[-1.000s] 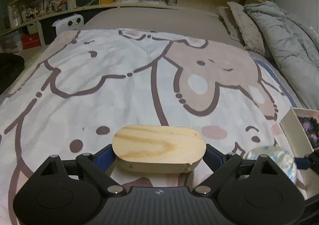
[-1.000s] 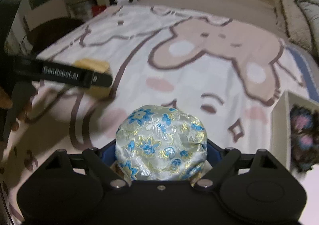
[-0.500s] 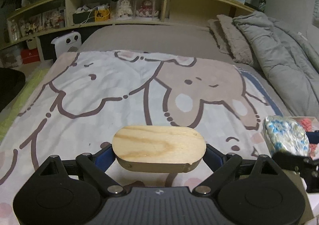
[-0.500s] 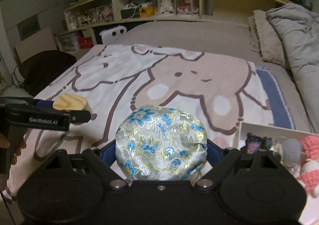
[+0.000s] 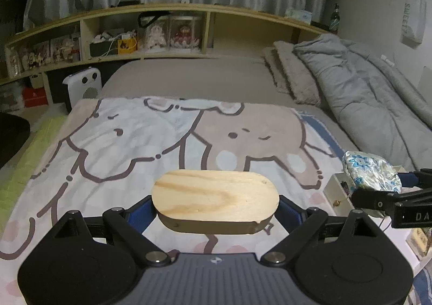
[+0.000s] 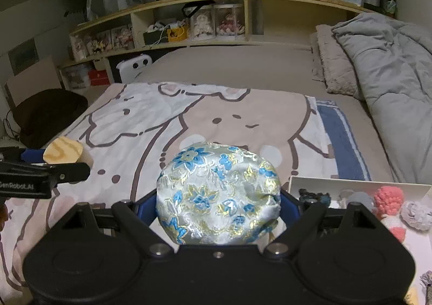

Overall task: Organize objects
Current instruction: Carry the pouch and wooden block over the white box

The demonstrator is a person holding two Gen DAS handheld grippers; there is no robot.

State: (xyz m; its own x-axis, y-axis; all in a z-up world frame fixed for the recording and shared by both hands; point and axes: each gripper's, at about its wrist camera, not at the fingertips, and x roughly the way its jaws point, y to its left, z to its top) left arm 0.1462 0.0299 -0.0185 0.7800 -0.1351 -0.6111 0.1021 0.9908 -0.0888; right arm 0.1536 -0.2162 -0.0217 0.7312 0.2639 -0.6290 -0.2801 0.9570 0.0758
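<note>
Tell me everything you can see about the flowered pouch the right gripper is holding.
The pouch is a rounded, puffy bundle of shiny silvery-white brocade with blue flowers and gold leaves. The right gripper clamps it on both sides with its blue-padded fingers, holding it in the air above the cartoon blanket. In the left wrist view it hangs beside the white box. The fabric looks creased, with folds gathered low at its right.
</note>
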